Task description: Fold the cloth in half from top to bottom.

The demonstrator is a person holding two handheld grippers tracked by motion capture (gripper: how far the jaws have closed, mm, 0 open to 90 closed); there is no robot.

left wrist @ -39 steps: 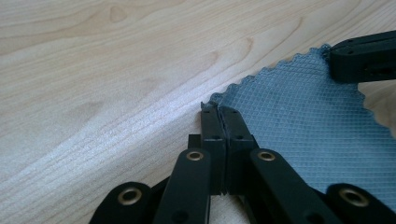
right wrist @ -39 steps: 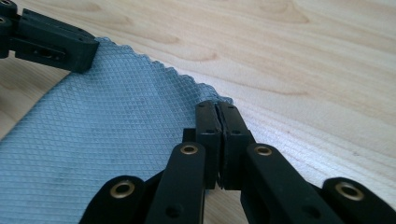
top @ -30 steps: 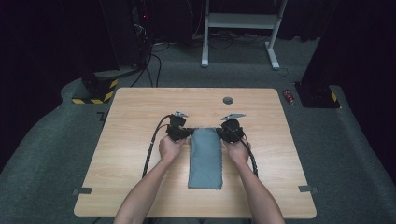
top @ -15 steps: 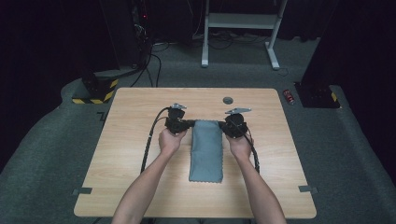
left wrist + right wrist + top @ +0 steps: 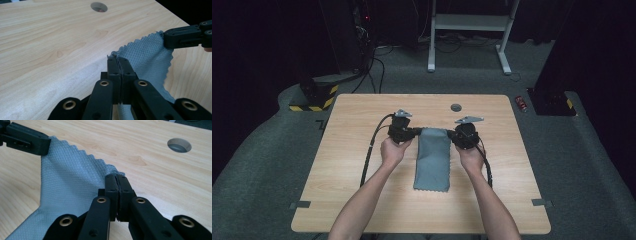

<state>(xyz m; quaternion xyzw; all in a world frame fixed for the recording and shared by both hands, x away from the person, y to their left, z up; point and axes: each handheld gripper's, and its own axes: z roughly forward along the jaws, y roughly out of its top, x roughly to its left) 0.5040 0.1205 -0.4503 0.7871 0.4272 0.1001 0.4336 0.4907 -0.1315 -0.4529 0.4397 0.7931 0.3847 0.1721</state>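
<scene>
A: Where's the cloth [image 5: 433, 159] rn?

B: Mid surface, a bit toward the far edge. Grey, waffle-weave, zigzag-cut hem. Far end is lifted off the wood; the near end lies flat, pointing at the near edge.

A: Who's got it?

B: Both. Left gripper [image 5: 410, 133] has its jaws pressed together, pinching the far left corner. Right gripper [image 5: 453, 135] same thing on the far right corner. In the gripper views the hem hangs taut-ish between the two pinches.

A: What changed vs a sec ago?

B: Hands came up and went toward the far edge, cloth dragged along w/ them. Near end sat closer to the near edge before; now it's pulled further in. Far end looks higher off the surface too.

A: Meaning?

B: My guess: lift in progress, prob to fold the far end back over the near end, or to shake it flat. Grips look secure, no slip seen.

A: Anything else around?

B: Round cable hole [image 5: 456, 107] in the surface near the far edge, just beyond the cloth. Gripper cables [image 5: 371, 150] trail back along both forearms; left one loops over the wood.

A: In the way?

B: Nope. Hole's well clear, no other objs on the surface. Only watch is the left cable if the cloth swings that way.
</scene>
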